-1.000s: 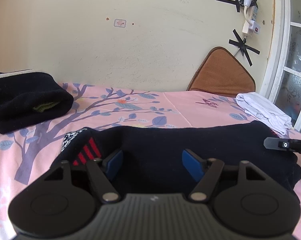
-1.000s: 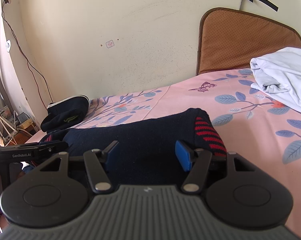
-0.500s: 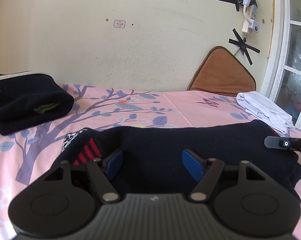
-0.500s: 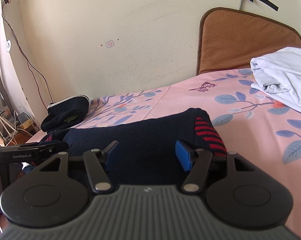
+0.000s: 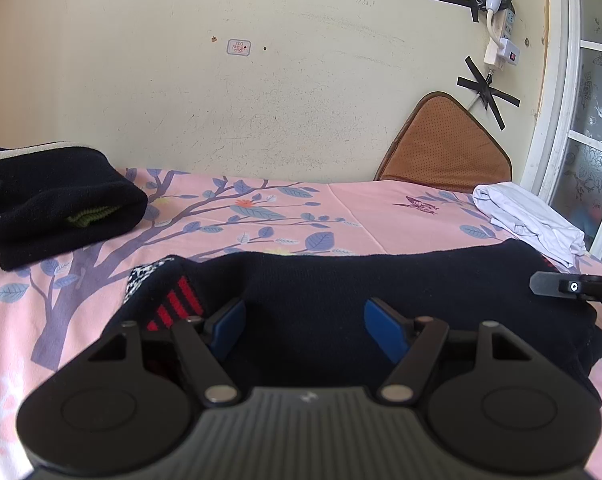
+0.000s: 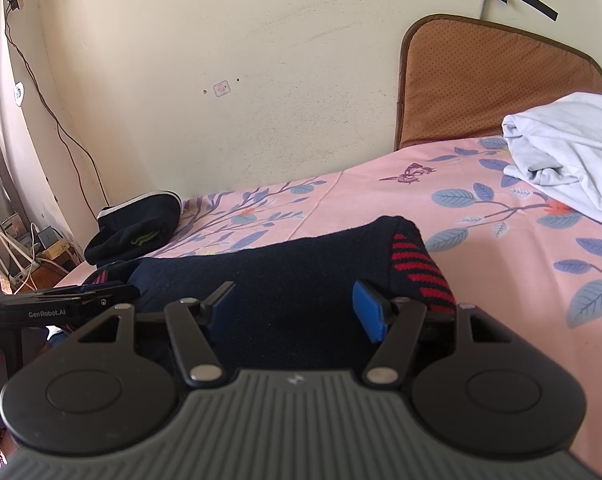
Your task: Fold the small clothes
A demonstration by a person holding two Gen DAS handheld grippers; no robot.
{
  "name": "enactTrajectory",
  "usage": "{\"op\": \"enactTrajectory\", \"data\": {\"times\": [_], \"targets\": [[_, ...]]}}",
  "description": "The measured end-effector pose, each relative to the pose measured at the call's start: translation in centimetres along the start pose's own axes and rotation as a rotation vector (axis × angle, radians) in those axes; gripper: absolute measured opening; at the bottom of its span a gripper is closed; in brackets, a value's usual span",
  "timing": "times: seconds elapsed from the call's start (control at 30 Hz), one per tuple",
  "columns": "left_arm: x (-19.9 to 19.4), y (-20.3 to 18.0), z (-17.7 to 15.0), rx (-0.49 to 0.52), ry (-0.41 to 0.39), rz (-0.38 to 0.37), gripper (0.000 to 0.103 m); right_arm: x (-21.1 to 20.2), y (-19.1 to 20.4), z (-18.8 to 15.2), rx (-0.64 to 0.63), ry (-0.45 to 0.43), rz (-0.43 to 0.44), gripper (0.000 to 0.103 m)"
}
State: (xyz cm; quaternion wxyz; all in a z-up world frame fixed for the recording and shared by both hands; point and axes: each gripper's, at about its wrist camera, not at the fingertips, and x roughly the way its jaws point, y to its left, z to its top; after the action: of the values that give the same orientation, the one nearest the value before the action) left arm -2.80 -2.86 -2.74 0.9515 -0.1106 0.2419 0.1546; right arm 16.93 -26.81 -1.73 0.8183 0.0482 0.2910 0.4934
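With the dark sweater [image 5: 341, 304] lying across the bed [image 5: 361, 216] before both grippers, left fingers [image 5: 383, 330] and right fingers [image 6: 367, 314] stood apart and empty, so each should bite one near corner, then carry it toward twelve o'clock.

Bright daylight — sharp centre, fisheye-bent dark corners.

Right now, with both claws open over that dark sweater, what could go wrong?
The left claw could snag the striped cuff and crumple the dark sweater. A wide fold may push it toward the white garment nearby. The right claw sits near the sweater's edge and could grab too little.
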Motion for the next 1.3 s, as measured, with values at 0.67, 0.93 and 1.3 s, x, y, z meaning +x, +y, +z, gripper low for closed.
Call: {"op": "enactTrajectory", "data": {"times": [0.67,0.93,1.3], "targets": [[0.35,0.25,0.1,0.001,0.023,-0.042,0.08,-0.09,-0.07,0.01,0.005,-0.002,0.004,0.068],[0.29,0.22,0.12,0.004,0.023,-0.041,0.08,-0.09,-0.05,0.0,0.005,-0.003,0.003,0.068],[0.2,0.16,0.1,0.011,0.026,-0.042,0.08,-0.09,-0.04,0.0,0.006,-0.003,0.004,0.068]]}}
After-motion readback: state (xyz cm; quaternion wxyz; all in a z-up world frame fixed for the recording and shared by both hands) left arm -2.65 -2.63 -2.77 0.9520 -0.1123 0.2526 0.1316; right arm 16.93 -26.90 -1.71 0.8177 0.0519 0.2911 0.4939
